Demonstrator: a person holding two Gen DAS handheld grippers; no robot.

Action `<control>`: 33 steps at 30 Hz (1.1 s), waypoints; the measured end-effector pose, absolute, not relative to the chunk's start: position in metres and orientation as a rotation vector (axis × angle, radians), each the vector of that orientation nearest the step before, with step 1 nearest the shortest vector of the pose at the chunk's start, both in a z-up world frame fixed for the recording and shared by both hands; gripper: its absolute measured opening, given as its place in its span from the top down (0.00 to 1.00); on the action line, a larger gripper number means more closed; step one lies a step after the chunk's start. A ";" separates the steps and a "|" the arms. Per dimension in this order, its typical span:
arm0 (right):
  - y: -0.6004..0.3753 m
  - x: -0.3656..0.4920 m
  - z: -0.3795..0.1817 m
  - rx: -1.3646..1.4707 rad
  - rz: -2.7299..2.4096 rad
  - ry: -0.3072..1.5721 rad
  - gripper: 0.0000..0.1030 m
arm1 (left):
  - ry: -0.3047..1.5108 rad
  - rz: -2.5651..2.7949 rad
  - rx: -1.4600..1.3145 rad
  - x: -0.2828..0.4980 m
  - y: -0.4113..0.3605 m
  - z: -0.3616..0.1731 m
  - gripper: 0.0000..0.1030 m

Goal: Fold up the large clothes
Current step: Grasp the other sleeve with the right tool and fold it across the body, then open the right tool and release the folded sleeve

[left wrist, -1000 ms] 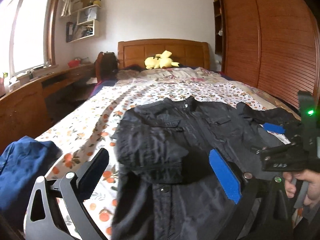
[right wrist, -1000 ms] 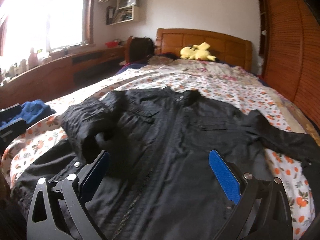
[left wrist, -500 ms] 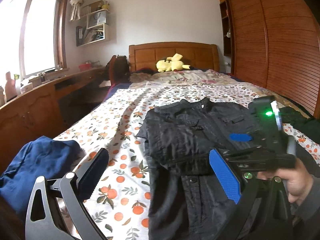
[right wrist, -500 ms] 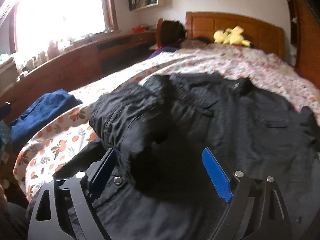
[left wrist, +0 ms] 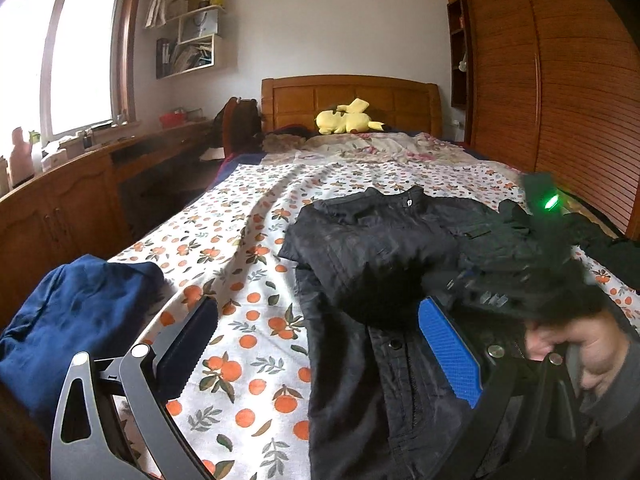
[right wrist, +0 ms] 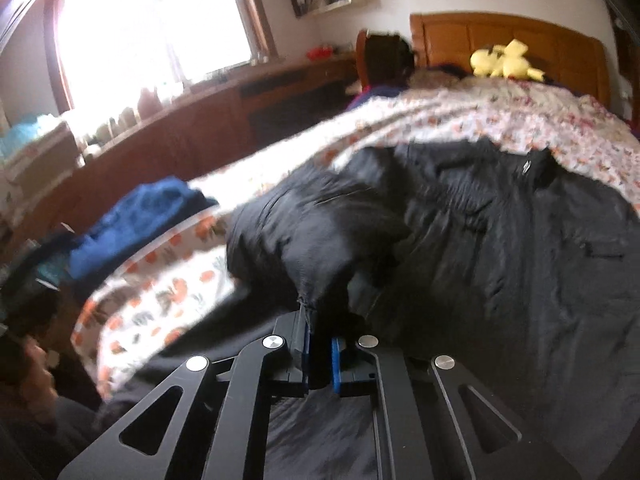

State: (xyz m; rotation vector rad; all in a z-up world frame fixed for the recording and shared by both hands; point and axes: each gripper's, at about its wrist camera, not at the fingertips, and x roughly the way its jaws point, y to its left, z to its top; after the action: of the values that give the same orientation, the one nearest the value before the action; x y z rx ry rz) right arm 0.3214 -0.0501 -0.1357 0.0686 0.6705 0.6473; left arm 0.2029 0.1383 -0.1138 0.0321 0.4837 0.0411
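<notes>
jacket: black jacket [left wrist: 380, 248] flat on the floral bed [left wrist: 240, 240], one sleeve already folded across the chest
right gripper [right wrist: 319, 354]: clamped on a thin pinch of sleeve fabric
left gripper [left wrist: 316, 344]: wide, empty, over the jacket's hem edge
risk: pinch looks shallow, so cloth may slip when pulled
risk 2: dragging could undo the folded sleeve
</notes>
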 end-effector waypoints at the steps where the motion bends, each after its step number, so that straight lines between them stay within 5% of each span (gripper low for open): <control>1: -0.056 0.319 -0.128 0.077 0.648 0.654 0.94 | 0.483 0.038 0.035 0.203 0.137 -0.114 0.02; 9: -0.122 0.298 -0.091 0.094 0.552 0.550 0.96 | 0.496 0.004 0.063 0.206 0.116 -0.119 0.02; 17: -0.182 0.323 -0.117 0.030 0.256 0.634 0.95 | 0.496 -0.029 0.071 0.211 0.097 -0.119 0.02; 20: -0.197 0.328 -0.134 0.012 0.187 0.673 0.87 | 0.496 -0.042 0.076 0.212 0.091 -0.121 0.02; 22: -0.206 0.326 -0.137 -0.012 0.128 0.665 0.60 | 0.496 -0.048 0.078 0.213 0.087 -0.121 0.02; 23: -0.209 0.323 -0.135 -0.021 0.115 0.648 0.57 | 0.497 -0.053 0.079 0.214 0.084 -0.121 0.02; 33: -0.200 0.300 -0.123 -0.051 0.222 0.582 0.53 | 0.502 -0.089 0.093 0.222 0.060 -0.124 0.02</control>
State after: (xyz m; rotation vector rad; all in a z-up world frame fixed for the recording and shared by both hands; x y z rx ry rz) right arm 0.3002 -0.1999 -0.1230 -0.0509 0.5822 0.2222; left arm 0.2221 0.0603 -0.1243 0.0931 0.5021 -0.0894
